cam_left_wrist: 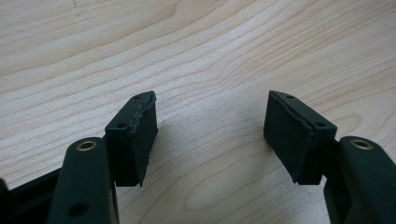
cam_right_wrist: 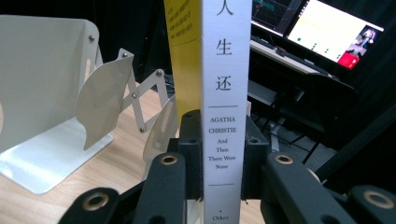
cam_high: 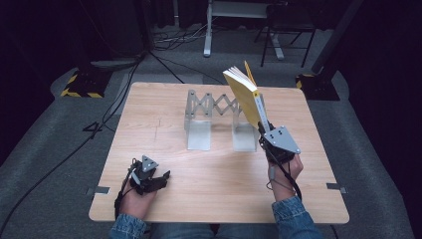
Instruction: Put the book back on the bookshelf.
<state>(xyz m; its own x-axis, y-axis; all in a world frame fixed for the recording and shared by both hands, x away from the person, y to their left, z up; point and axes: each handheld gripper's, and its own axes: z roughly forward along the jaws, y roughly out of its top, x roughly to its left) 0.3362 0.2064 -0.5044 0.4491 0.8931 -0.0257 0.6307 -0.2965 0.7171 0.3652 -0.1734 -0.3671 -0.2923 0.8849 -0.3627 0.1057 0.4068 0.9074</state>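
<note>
My right gripper [cam_high: 263, 130] is shut on a yellow book [cam_high: 243, 94] with a white spine [cam_right_wrist: 226, 93] and holds it in the air, tilted up and left, over the right end of the grey expanding book rack [cam_high: 215, 119]. In the right gripper view the jaws clamp both sides of the spine, and the rack's white plates [cam_right_wrist: 42, 93] stand to the left. My left gripper [cam_high: 160, 178] rests at the table's front left, open. Its pads [cam_left_wrist: 135, 135] stand wide apart over bare wood with nothing between them.
The light wooden table [cam_high: 164, 124] has free room left of the rack and along the front. Cables, a stand base with yellow-black tape [cam_high: 79, 84] and chair legs [cam_high: 278, 45] sit on the grey floor beyond. Monitors [cam_right_wrist: 336, 32] glow behind the book.
</note>
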